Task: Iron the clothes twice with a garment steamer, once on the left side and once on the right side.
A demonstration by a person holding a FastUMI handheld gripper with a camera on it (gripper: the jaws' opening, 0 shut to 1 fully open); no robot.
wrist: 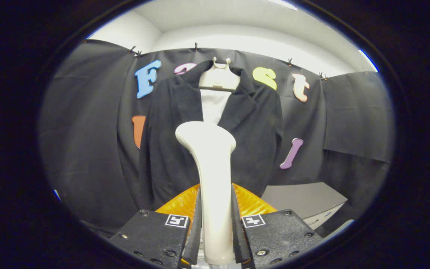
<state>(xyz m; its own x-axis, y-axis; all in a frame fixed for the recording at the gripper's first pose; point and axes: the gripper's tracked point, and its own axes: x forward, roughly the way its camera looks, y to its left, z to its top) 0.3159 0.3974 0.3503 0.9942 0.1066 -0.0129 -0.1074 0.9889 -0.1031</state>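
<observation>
Camera rides on the tongs (215, 224), facing the near jacket (215, 123).

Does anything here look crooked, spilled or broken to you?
Nothing stands out. The dark jacket hangs straight on its hanger against the booth wall, and the white steamer stands upright, clamped between the gripper fingers just ahead of the jacket.

Dark jacket (170, 149) hung on a pale hanger (218, 80) against the booth's black cloth wall (88, 112), white lining seen in the open front, grey cabinet top (304, 200) set low beside the jacket's hem, nothing seen lying on it
</observation>
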